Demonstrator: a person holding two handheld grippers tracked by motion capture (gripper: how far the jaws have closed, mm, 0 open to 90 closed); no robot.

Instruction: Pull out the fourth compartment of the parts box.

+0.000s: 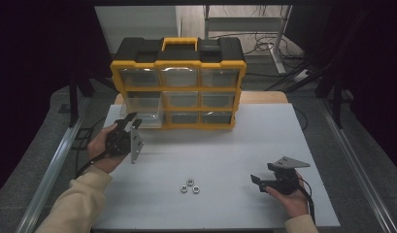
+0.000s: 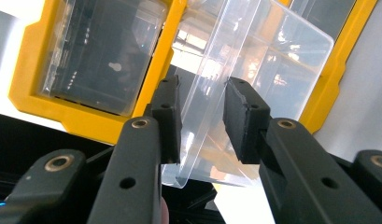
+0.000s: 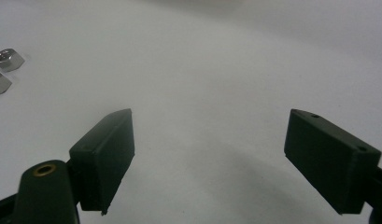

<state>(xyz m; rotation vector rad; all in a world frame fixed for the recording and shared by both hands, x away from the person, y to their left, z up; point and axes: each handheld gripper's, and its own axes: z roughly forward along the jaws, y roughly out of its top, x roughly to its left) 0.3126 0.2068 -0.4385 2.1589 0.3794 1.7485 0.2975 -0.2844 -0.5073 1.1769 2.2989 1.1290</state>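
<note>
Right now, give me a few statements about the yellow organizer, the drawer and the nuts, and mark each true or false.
1. The left gripper has the front wall of a clear plastic drawer between its jaws. True.
2. Five metal hex nuts lie on the white table. False: three metal hex nuts lie there.
3. The right gripper holds a nut. False: its jaws are wide open and empty above the table.
4. The yellow and black drawer organizer stands at the table's far side. True.
5. The pulled-out drawer is in the organizer's right column. False: it is in the left column.

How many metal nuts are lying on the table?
3 nuts, clustered touching on the white table, near its front edge, between the two hands. One drawer is pulled out; the drawers might hide more.
</note>
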